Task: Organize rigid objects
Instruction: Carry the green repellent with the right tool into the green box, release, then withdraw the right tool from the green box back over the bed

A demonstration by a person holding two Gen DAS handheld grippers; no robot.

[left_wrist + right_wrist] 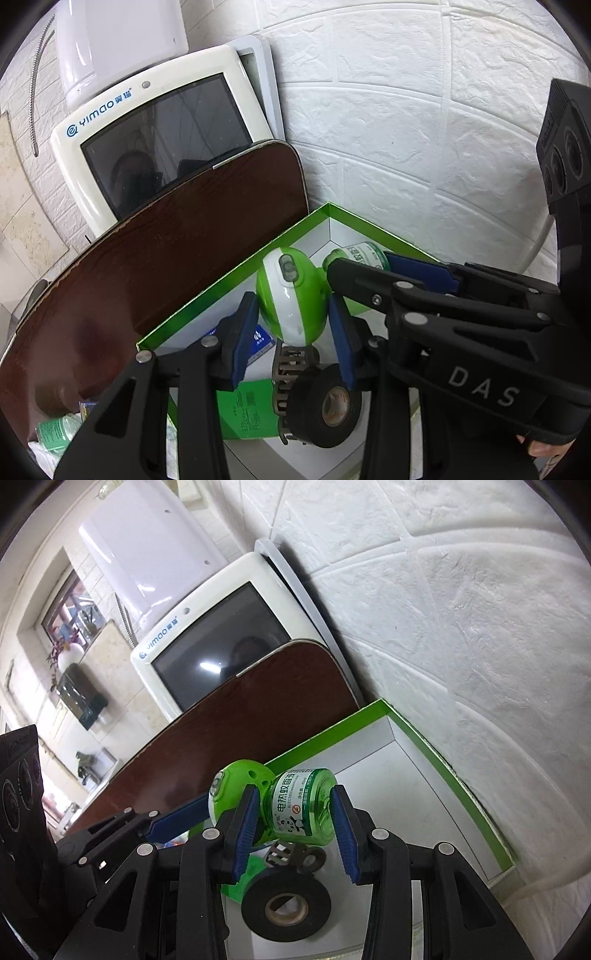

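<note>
A green and white mosquito-repellent heater (291, 295) with a green liquid bottle (303, 805) screwed on hangs above a green-rimmed white box (229, 273). My left gripper (293, 332) is shut on the heater's round body. My right gripper (295, 830) is shut on the bottle; it also shows in the left wrist view (369, 273). In the box below lie a roll of black tape (325, 406), also seen in the right wrist view (286, 908), a grey slotted part (288, 365) and a green carton (247, 410).
A dark brown board (166, 266) leans beside the box, with a white YIMAO screen unit (155, 133) behind it. A white embossed wall (424, 129) stands close behind the box. A small green bottle (55, 432) lies at the lower left.
</note>
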